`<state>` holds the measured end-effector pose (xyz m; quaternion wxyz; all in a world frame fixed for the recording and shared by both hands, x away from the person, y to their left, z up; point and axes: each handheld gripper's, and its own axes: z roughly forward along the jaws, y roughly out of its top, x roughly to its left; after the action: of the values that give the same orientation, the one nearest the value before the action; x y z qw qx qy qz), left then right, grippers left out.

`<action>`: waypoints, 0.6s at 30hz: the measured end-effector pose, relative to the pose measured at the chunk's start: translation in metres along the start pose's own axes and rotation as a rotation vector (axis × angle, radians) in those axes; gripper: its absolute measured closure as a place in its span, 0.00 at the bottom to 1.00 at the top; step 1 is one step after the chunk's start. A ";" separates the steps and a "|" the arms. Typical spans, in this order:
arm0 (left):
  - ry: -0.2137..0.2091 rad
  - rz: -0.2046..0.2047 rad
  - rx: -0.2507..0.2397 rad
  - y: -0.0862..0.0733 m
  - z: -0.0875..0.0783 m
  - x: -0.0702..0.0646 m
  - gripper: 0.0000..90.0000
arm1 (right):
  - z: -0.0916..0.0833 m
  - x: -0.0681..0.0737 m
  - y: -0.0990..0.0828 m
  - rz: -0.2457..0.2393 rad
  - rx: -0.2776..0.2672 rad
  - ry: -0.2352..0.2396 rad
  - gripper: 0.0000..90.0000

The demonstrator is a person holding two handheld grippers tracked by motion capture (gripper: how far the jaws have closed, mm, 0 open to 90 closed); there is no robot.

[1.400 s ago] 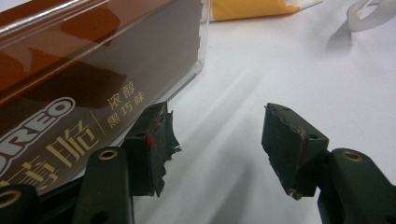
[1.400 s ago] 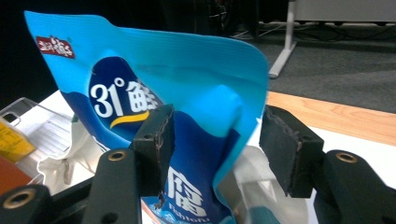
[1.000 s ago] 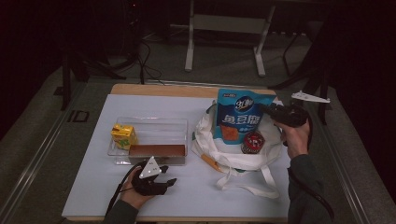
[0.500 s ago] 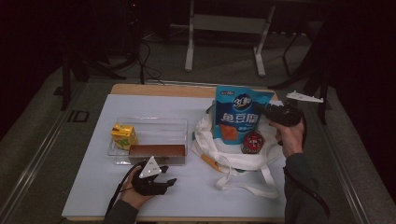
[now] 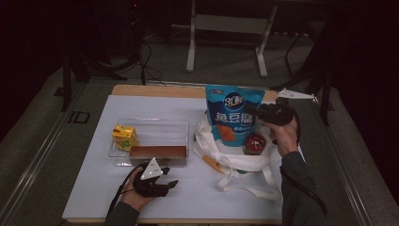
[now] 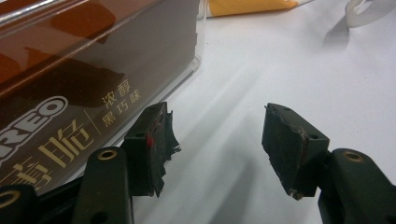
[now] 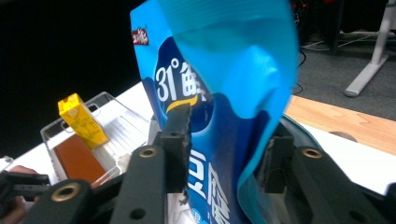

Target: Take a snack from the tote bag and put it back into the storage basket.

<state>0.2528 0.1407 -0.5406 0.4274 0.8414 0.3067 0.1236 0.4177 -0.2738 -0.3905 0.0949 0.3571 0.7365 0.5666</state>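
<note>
Right gripper (image 7: 224, 140) clamps a blue snack pouch (image 5: 233, 115), one jaw on each face of the pouch. In the right gripper view the pouch (image 7: 219, 84) stands upright between the jaws and rises well above their tips. In the high view the pouch is raised over a white tote bag (image 5: 235, 157) that lies on the white table (image 5: 155, 106). A red round tin (image 5: 254, 143) sits on the bag, just below the pouch and close to the right hand (image 5: 282, 136).

Left gripper (image 6: 217, 135) has its jaws spread wide with nothing between them; only bare table surface (image 6: 289, 70) shows in the gap. A brown biscuit box (image 6: 84, 84) lies beside the left-hand jaw in the left gripper view, behind the wall of a clear plastic tray (image 6: 198, 56). Whether that jaw touches the tray wall cannot be told.

In the high view the left gripper (image 5: 157, 181) rests low on the table in the left hand (image 5: 134, 197), just in front of the clear tray (image 5: 155, 125). The tray holds the brown box (image 5: 158, 151) along its near side and a yellow juice carton (image 5: 124, 136) at its left end. An orange object (image 5: 211, 163) lies at the bag's near edge, beyond the left gripper's jaw tips.
</note>
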 end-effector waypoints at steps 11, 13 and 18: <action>-0.001 0.001 0.002 0.000 0.000 0.000 0.46 | 0.006 0.005 0.005 -0.021 -0.011 -0.016 0.66; -0.001 0.001 0.002 0.000 0.000 0.000 0.46 | 0.007 0.006 0.006 -0.016 -0.016 -0.007 0.73; -0.002 0.002 0.003 0.000 0.000 0.000 0.46 | 0.008 0.008 0.007 -0.014 -0.019 0.036 0.90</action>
<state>0.2529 0.1403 -0.5407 0.4265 0.8424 0.3058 0.1226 0.4191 -0.2621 -0.3851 0.0888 0.3408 0.7350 0.5794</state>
